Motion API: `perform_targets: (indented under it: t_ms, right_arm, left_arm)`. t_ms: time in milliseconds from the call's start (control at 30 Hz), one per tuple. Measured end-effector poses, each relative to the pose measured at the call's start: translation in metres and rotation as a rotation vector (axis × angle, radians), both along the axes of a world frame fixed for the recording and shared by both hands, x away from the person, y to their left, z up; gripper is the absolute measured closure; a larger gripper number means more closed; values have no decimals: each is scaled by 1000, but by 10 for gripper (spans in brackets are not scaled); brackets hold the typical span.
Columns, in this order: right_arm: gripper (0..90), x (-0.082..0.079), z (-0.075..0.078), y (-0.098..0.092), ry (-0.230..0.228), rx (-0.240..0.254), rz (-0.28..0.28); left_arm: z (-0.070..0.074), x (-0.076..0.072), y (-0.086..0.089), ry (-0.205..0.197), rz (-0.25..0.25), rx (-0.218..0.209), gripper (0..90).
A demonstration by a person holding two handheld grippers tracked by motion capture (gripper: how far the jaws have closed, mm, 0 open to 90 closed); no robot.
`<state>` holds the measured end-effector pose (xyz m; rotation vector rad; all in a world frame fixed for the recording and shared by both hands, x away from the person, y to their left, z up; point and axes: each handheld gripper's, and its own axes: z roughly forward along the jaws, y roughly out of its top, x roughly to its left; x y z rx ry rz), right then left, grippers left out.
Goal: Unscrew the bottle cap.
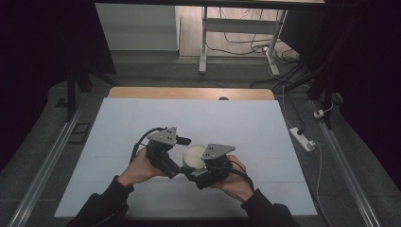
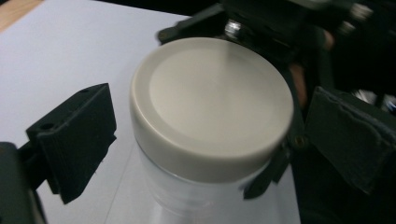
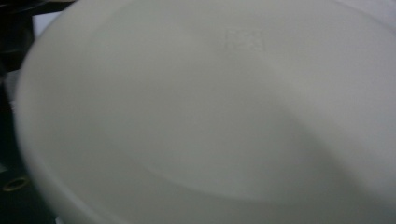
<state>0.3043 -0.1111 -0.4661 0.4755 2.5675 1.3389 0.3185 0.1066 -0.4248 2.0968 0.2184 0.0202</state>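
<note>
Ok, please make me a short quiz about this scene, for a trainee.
1. True or false: the lid is on the jar.
2. What colour is the lid? A) red B) cream C) blue
3. In one word: what colour is the sheet that covers the table?
Key: 1 true; 2 B; 3 white.

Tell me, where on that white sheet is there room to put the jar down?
Nearly everywhere: the white sheet lies bare between the grippers and the wooden table edge, and out to both side edges. It is crowded only near the front, where both grippers flank the jar.
</note>
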Motion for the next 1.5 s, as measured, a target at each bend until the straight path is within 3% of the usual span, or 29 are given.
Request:
perform_targets:
  t_ms: [100,167,300,433,700,767,800,833,900,933,1000,1033,1067,1167,1333,1400,1500]
  right_arm:
    - [60,-3,1,1,8,9,49]
    - [60,-5,2,3,14,11,76]
    - [60,-11,2,8,7,-2,125]
    - [60,-12,2,9,-2,-13,128]
    - [60,-1,1,3,-1,-12,-64]
    - [60,2,2,0,4,-8,-109]
    - [60,4,2,-2,6,-7,-111]
    - [60,5,2,-4,10,-2,-115]
    - [60,5,2,-5,10,0,-117]
    - [60,5,2,-4,5,-3,-113]
    - [60,2,3,-1,7,-1,-87]
    - [60,2,3,-1,7,-1,-87]
    - [60,-1,2,2,8,-1,-56]
    - [60,-6,1,6,9,-2,1]
    - [60,-14,2,11,10,-1,78]
    - [60,-16,2,12,5,-4,101]
    - [60,-17,2,13,10,-2,93]
  left_arm:
    - [-1,0,2,-1,-97,1,42]
    - [-2,-1,1,-7,-124,11,50]
    - [-3,-2,0,-20,-156,14,81]
    - [-4,-3,0,-29,-144,15,82]
    - [4,-12,-11,-58,121,45,121]
    - [6,-13,-10,-57,140,28,171]
    - [8,-12,-5,-48,147,-21,211]
    - [9,-11,-2,-43,147,-41,253]
    - [10,-10,0,-34,143,-51,291]
    - [10,-9,1,-26,136,-54,291]
    - [6,-7,-5,-21,94,-7,155]
    - [6,-7,-5,-21,94,-7,112]
    - [3,-8,-11,-55,51,61,73]
    - [-3,-9,-15,-79,-15,115,21]
    - [-7,-6,-8,-60,-150,69,63]
    - [-7,-6,-7,-58,-164,56,73]
    - [-8,-7,-7,-60,-132,43,77]
